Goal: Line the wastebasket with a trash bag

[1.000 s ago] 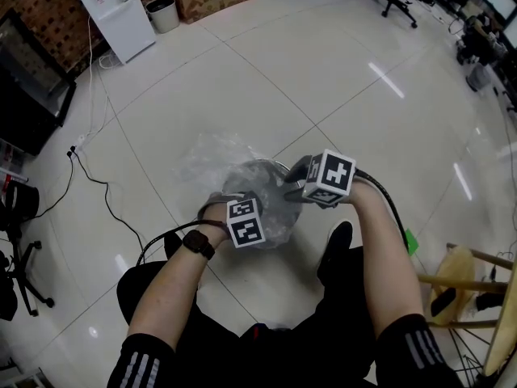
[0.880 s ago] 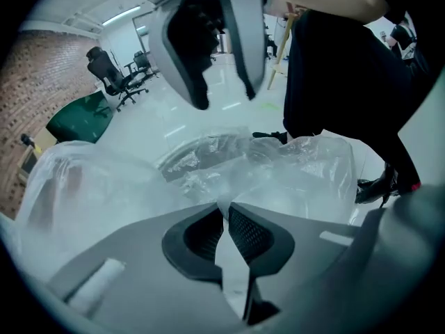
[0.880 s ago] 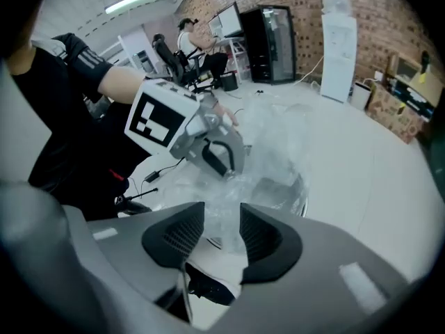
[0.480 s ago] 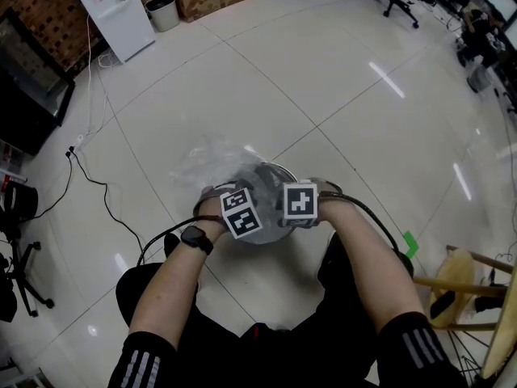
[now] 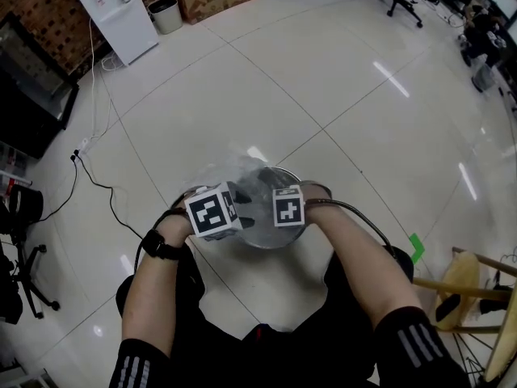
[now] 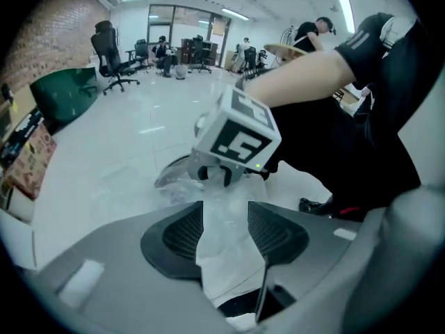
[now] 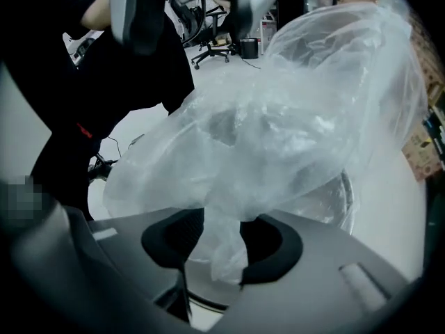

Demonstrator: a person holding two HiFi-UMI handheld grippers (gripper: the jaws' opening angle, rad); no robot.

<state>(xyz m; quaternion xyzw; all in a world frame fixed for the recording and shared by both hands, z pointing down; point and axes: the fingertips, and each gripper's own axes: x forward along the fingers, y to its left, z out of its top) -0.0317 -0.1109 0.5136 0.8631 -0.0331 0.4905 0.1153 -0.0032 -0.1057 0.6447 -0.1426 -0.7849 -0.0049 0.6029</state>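
Clear trash bag [image 7: 292, 117] over metal wastebasket [image 5: 260, 233]: right hand-held gripper [image 7: 222, 229] pinches it, left hand-held gripper [image 6: 226, 218] has just opened round it.

Bright, even light from overhead; a ceiling strip [image 6: 345, 9] glows white; its like streaks as glare across the glossy floor [image 5: 388, 79]; shadows are soft; both gripper views bulge, with dark corners; the near trash bag [image 7: 292, 117] looks hazy.
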